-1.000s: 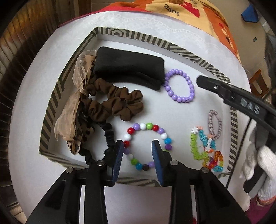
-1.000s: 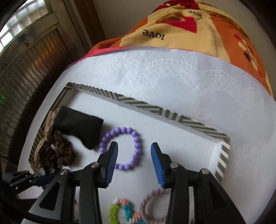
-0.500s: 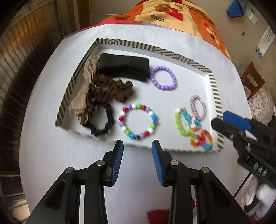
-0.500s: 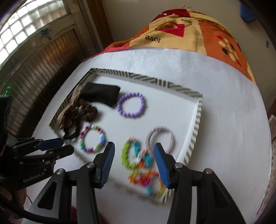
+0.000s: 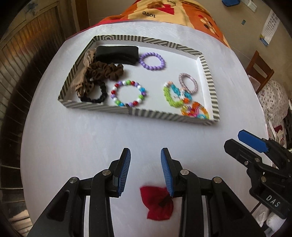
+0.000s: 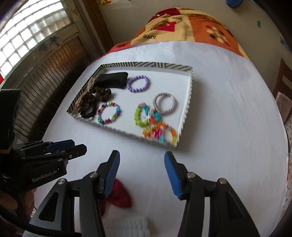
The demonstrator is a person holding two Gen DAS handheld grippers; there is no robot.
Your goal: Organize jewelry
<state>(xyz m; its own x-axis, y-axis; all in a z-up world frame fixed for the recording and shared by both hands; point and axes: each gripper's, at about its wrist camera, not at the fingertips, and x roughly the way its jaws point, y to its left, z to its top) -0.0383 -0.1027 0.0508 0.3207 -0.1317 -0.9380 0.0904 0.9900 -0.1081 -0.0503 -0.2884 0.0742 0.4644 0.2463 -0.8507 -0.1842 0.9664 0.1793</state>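
Observation:
A striped tray (image 5: 164,114) (image 6: 146,64) sits on the white table. It holds a purple bead bracelet (image 5: 152,61) (image 6: 138,84), a multicoloured bead bracelet (image 5: 128,93) (image 6: 108,113), bright plastic bracelets (image 5: 173,94), a pink striped ring (image 6: 165,103), a black pouch (image 5: 116,52) and scrunchies (image 5: 104,71). My left gripper (image 5: 145,153) (image 6: 60,145) hangs open over bare table on the near side of the tray, holding nothing. My right gripper (image 6: 142,155) (image 5: 251,142) is beside it, its jaws opening and empty. A red bow (image 5: 157,204) (image 6: 122,196) lies on the table under both grippers.
An orange patterned blanket (image 5: 182,12) covers the table's far end. Wooden shutters (image 6: 45,73) and a window stand at the left. A wooden chair (image 5: 259,67) is at the right. Something white and knitted (image 6: 131,226) shows at the near edge.
Both grippers have drawn back from over the tray to the near side of the table. The red bow has come into view beneath them. The right jaws stand wider.

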